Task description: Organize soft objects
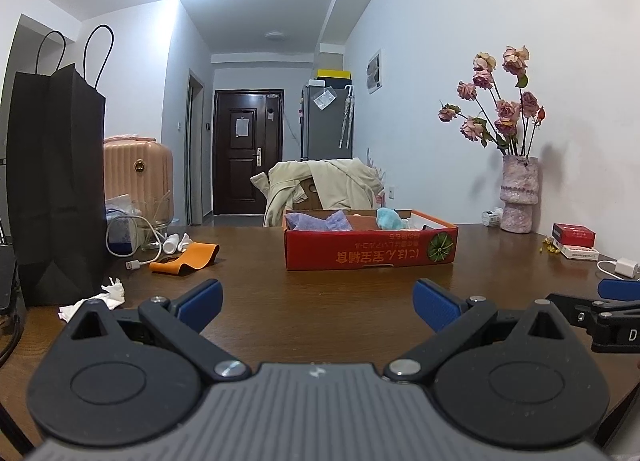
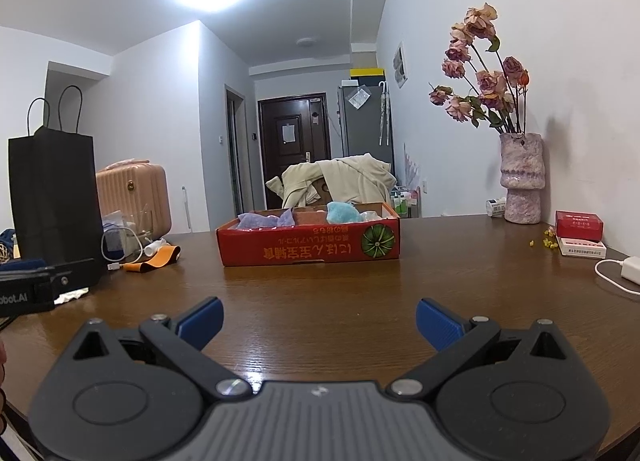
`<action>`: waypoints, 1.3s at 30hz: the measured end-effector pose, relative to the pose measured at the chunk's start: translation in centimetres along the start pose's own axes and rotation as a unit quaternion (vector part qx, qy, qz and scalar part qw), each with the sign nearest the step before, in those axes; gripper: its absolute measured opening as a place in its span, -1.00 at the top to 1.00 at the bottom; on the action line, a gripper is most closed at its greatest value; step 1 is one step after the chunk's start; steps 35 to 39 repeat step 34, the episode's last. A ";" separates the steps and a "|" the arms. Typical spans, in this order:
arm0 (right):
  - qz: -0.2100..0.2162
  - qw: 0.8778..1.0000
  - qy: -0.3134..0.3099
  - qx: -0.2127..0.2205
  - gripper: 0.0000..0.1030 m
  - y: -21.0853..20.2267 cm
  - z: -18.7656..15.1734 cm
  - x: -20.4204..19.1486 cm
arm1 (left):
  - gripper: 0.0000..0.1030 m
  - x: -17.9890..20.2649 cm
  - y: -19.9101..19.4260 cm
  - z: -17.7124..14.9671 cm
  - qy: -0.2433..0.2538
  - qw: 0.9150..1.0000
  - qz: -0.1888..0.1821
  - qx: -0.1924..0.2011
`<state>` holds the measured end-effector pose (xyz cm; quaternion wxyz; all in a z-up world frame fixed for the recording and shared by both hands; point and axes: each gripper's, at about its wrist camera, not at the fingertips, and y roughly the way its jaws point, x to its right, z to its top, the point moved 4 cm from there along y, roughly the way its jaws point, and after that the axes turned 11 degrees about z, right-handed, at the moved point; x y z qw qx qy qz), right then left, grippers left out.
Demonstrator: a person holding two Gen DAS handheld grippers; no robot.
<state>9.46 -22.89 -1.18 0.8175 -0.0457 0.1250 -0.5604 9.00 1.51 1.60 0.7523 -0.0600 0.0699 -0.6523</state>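
The table [image 1: 320, 313] is seen stretching ahead of both sets of jaws, bare between them and the box [image 1: 370, 247]; the box is set well ahead of the left gripper [image 1: 318, 303], slightly to the right of its gap, and well ahead of the right gripper [image 2: 319, 323], slightly to the left of its gap. Both pairs of jaws are spread wide and nothing is held; each gripper is kept low over the wood, the two side by side and apart.

A purple cloth [image 1: 320, 220] is lodged in the left part of the box and a teal plush [image 1: 389, 218] in the right part; whether a divider is fitted between them cannot be told. A white tissue [image 1: 94, 297] is found crumpled ahead and far left of the left jaws, beside the bag [image 1: 56, 181]; an orange strap [image 1: 186, 257] is laid beyond it.

No reach seems begun; the tissue is judged the likeliest next soft thing, though that is uncertain. It is best taken by the left gripper, lowered with the jaws kept spread until the pads straddle the highest fold, then closed gently; thin paper is liable to tear or slip, so a bunched part should be chosen; the bag and the cable [image 1: 132, 245] should be avoided on the way.
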 end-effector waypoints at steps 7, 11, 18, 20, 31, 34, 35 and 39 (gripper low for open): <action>0.000 1.000 -0.001 0.001 -1.00 0.0 0.0 0.0 | -1.00 0.0 0.1 0.0 -0.002 1.000 -0.003 -0.003; -0.002 1.000 -0.001 0.003 -1.00 0.0 0.0 0.0 | -1.00 0.0 0.1 0.0 -0.003 1.000 -0.001 -0.003; -0.006 1.000 0.000 0.007 -1.00 -0.2 0.1 0.1 | -1.00 0.0 0.1 0.0 -0.003 1.000 -0.003 -0.002; -0.007 1.000 -0.001 0.008 -1.00 -0.2 0.1 0.0 | -1.00 0.1 0.0 0.0 -0.002 1.000 -0.005 -0.001; -0.010 1.000 -0.003 0.029 -1.00 -0.7 0.7 0.0 | -1.00 0.1 -0.3 0.3 -0.009 1.000 -0.010 0.008; -0.006 1.000 0.000 0.025 -1.00 -0.6 0.7 0.0 | -1.00 0.3 0.0 0.2 -0.014 1.000 -0.012 0.001; -0.006 1.000 0.000 0.025 -1.00 -0.6 0.7 0.0 | -1.00 0.3 0.0 0.2 -0.014 1.000 -0.012 0.001; -0.006 1.000 0.000 0.025 -1.00 -0.6 0.7 0.0 | -1.00 0.3 0.0 0.2 -0.014 1.000 -0.012 0.001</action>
